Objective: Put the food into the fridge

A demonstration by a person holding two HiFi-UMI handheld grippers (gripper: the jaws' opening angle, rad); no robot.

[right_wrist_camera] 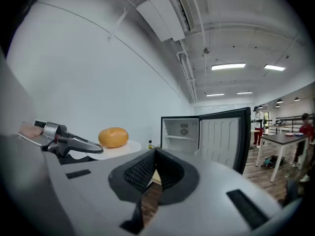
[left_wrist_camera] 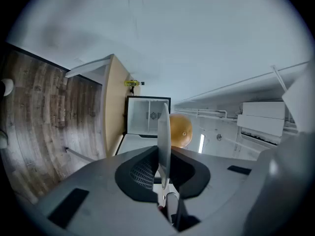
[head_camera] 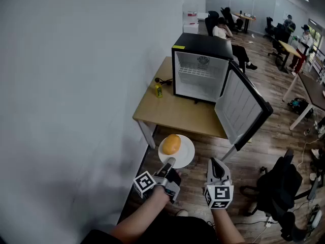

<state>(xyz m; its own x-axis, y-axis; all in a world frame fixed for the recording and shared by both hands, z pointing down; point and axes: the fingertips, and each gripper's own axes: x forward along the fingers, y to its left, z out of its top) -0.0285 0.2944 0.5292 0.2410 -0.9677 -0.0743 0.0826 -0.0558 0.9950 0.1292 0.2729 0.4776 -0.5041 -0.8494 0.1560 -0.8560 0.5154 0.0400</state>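
Left gripper [head_camera: 170, 162]: jaws clamped on the near rim of a white plate [head_camera: 186, 157]; in the left gripper view the plate [left_wrist_camera: 164, 132] runs edge-on between the pads
Food [head_camera: 172, 144]: one round orange-gold piece; it lies on the plate, nearer the far-left rim than the gripped rim; in the left gripper view the food [left_wrist_camera: 180, 130] shows just right of the plate's edge; it is outside the fridge
Plate's place: held in the air over the wooden floor, just short of the table's near edge, towards its near left corner
Right gripper [head_camera: 217, 162]: jaws together with nothing between them; held level beside the left gripper, to its right
Fridge [head_camera: 202, 46]: small and black; it stands at the table's far edge, towards the right corner; white inside, with a wire shelf
Fridge door [head_camera: 242, 105]: swung wide open to the right, out past the table's right edge
Table [head_camera: 175, 113]: light wood top, its left edge against the white wall
Yellow bottle [head_camera: 159, 90]: upright near the table's left edge, just left of the fridge
Office chair [head_camera: 278, 187]: black; on the floor to the right, well apart from the table
Background: people sit at desks farther down the room
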